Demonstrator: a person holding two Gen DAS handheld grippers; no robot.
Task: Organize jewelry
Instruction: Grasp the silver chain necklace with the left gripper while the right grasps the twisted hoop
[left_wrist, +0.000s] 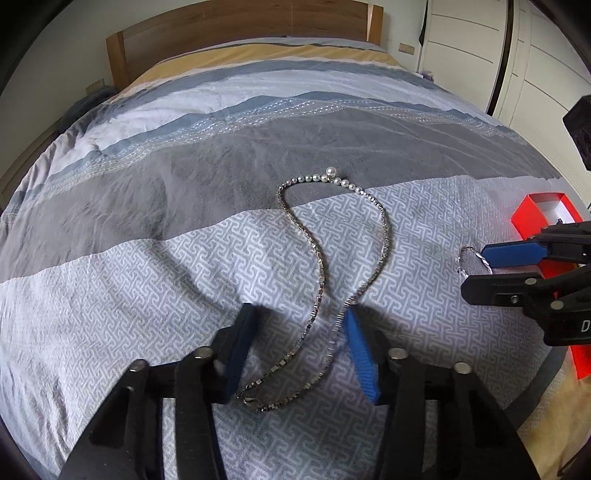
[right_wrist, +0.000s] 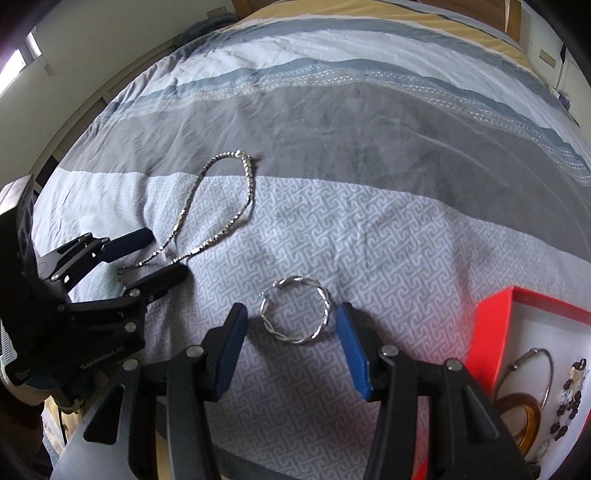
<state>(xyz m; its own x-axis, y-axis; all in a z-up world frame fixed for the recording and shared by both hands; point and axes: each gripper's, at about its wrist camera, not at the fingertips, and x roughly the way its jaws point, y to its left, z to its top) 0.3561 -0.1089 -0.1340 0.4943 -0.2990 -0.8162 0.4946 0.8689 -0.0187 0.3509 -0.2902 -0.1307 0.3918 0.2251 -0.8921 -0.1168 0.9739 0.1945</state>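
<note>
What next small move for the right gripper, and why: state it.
Probably close the right gripper on the twisted silver bangle: it lies flat on the bedspread between the open fingers, ungripped, with the red box just right.

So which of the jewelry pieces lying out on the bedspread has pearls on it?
The long silver necklace, with pearls along its far end. The twisted silver bangle between the right gripper's fingers has none.
</note>
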